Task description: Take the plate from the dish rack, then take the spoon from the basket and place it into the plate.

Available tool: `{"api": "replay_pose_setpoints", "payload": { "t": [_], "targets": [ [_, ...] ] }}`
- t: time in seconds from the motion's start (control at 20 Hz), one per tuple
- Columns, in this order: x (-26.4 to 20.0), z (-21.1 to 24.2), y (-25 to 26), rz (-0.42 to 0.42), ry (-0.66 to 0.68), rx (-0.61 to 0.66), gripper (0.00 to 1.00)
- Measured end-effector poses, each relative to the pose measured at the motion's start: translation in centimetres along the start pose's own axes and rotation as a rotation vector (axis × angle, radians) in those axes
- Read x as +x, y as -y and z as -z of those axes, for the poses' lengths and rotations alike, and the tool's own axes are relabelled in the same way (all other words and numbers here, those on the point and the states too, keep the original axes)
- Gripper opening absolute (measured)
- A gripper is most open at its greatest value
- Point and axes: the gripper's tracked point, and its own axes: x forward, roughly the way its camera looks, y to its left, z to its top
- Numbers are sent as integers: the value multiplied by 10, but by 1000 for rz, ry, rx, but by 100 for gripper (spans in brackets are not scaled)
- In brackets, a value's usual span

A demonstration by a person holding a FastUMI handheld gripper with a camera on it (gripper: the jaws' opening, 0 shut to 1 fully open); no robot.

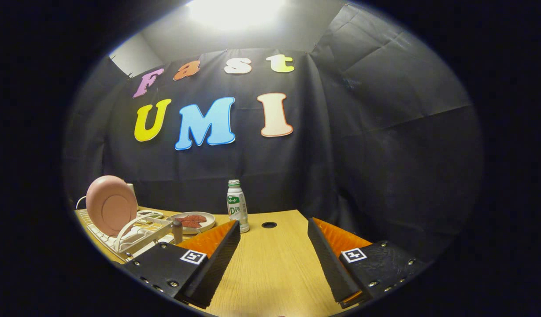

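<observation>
A pink plate (110,204) stands on edge in a white wire dish rack (136,235), off to the left of my left finger. My gripper (274,226) is open above the wooden table, its fingers wide apart with nothing between them. The rack sits beside and slightly beyond the left finger (217,248). A brown handle-like piece (177,231) sticks up at the rack's near corner; I cannot tell whether it is the spoon.
A shallow dish with red pieces (192,221) lies just beyond the left fingertip. A white bottle with a green label (237,206) stands ahead of the fingers. A round hole (268,225) is in the wooden table (275,268) near its far edge. Black cloth walls close the booth.
</observation>
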Motion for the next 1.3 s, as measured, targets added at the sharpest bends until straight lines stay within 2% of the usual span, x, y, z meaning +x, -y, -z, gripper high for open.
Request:
{"api": "replay_pose_setpoints", "payload": {
  "t": [0.3, 0.6, 0.75, 1.1, 1.3],
  "targets": [
    [-53, -60, -5, 14, 0, -33, 96],
    [-98, -115, -68, -30, 3, -53, 96],
    [-108, -138, -118, -84, 9, -47, 96],
    [-101, -167, -249, -276, 25, -30, 96],
    [-76, -153, -306, -352, -77, -30, 96]
  ]
}}
